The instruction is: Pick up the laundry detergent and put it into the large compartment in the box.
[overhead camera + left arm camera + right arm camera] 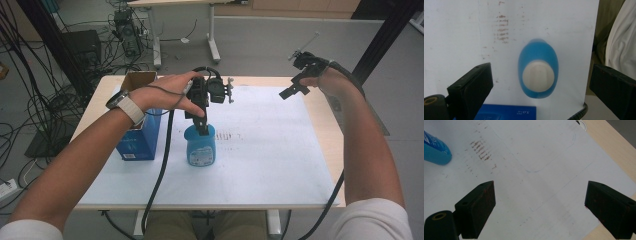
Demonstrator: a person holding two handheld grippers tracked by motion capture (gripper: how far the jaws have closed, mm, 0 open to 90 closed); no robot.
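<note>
While our left gripper (pixel 539 82) hangs wide above the upright blue bottle (pixel 201 146) mid-sheet beside the blue box (pixel 140 137), no grasp exists yet; our right gripper (pixel 539 205) waits wide.

White sleeves, white-strapped wristwatch (pixel 121 102), black tongs (pixel 202 120).

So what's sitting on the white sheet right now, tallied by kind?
Blue bottle with white cap: 1
Blue carton, top flaps open: 1
Total: 2
</note>
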